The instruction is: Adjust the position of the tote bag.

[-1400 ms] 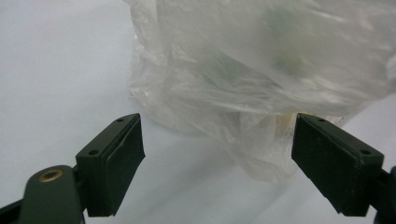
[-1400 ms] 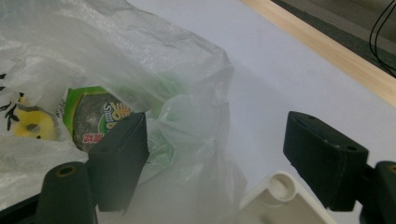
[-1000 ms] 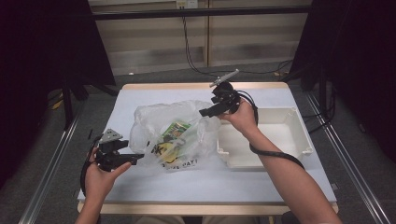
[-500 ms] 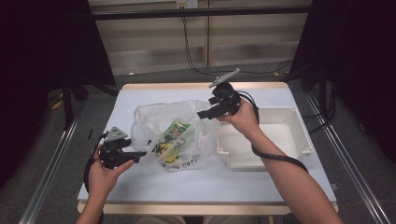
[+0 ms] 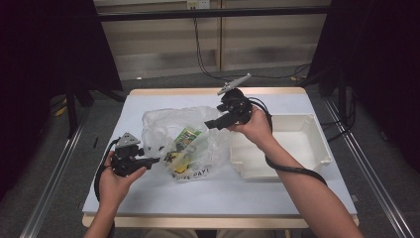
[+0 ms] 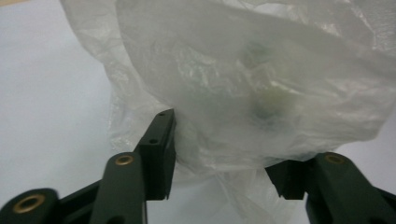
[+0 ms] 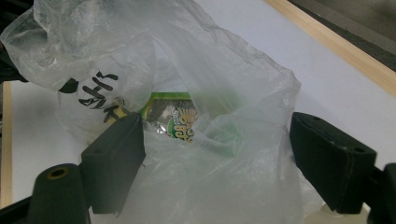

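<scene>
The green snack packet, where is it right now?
In the high view the green snack packet lies inside the clear plastic bag at the middle of the table, left of the white tray, between the two grippers.

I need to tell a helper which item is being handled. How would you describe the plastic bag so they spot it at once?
On the white table, left of the white tray, lies a crumpled clear plastic bag. Unlike the tray, it is see-through, carries black lettering and holds a green snack packet.
</scene>
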Demonstrator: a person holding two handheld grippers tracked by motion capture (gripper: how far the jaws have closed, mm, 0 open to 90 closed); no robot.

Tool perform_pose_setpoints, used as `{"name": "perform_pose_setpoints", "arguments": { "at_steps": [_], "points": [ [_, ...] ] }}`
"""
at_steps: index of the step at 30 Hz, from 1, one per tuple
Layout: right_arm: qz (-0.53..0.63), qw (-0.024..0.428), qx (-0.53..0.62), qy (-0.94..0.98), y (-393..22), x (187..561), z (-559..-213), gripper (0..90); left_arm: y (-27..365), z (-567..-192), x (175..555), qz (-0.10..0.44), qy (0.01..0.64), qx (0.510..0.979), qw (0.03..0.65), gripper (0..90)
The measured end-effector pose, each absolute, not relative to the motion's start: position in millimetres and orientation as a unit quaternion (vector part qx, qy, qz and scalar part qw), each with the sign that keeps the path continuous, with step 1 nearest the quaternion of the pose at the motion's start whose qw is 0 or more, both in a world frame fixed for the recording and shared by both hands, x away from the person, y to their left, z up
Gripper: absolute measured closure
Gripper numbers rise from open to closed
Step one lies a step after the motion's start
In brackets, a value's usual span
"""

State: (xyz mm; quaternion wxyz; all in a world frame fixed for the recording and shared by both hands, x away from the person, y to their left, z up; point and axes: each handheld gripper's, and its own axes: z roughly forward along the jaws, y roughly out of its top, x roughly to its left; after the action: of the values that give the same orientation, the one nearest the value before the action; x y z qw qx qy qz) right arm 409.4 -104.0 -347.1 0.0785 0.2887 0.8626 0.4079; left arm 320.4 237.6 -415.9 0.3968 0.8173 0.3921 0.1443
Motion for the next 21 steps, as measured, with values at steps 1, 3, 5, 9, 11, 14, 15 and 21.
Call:
{"name": "perform_pose_setpoints", "arguments": {
  "at_steps": [1, 3, 5, 9, 11, 14, 15, 21],
  "points": [
    [0.405, 0.081, 0.288, 0.864, -103, 409, -347, 18.7, 237, -415, 321, 0.140, 0.392, 0.818, 0.396, 56.7],
    [0.406, 0.080, 0.286, 0.864, -102, 407, -347, 18.4, 236, -415, 320, 0.136, 0.390, 0.820, 0.396, 65.6],
    [0.405, 0.082, 0.285, 0.865, -102, 406, -346, 18.0, 235, -415, 321, 0.117, 0.392, 0.820, 0.399, 74.9],
    [0.409, 0.084, 0.281, 0.864, -101, 403, -345, 18.2, 233, -416, 321, 0.100, 0.391, 0.823, 0.399, 82.5],
    [0.412, 0.083, 0.279, 0.864, -101, 400, -343, 18.5, 230, -417, 322, 0.087, 0.391, 0.825, 0.399, 85.6],
    [0.410, 0.082, 0.277, 0.865, -100, 399, -343, 18.6, 227, -417, 321, 0.079, 0.392, 0.823, 0.404, 86.3],
    [0.409, 0.079, 0.277, 0.866, -99, 398, -343, 18.7, 224, -418, 321, 0.070, 0.391, 0.823, 0.406, 86.5],
    [0.410, 0.070, 0.258, 0.872, -88, 394, -346, 19.2, 216, -421, 323, 0.058, 0.391, 0.823, 0.409, 87.2]
  ]
}}
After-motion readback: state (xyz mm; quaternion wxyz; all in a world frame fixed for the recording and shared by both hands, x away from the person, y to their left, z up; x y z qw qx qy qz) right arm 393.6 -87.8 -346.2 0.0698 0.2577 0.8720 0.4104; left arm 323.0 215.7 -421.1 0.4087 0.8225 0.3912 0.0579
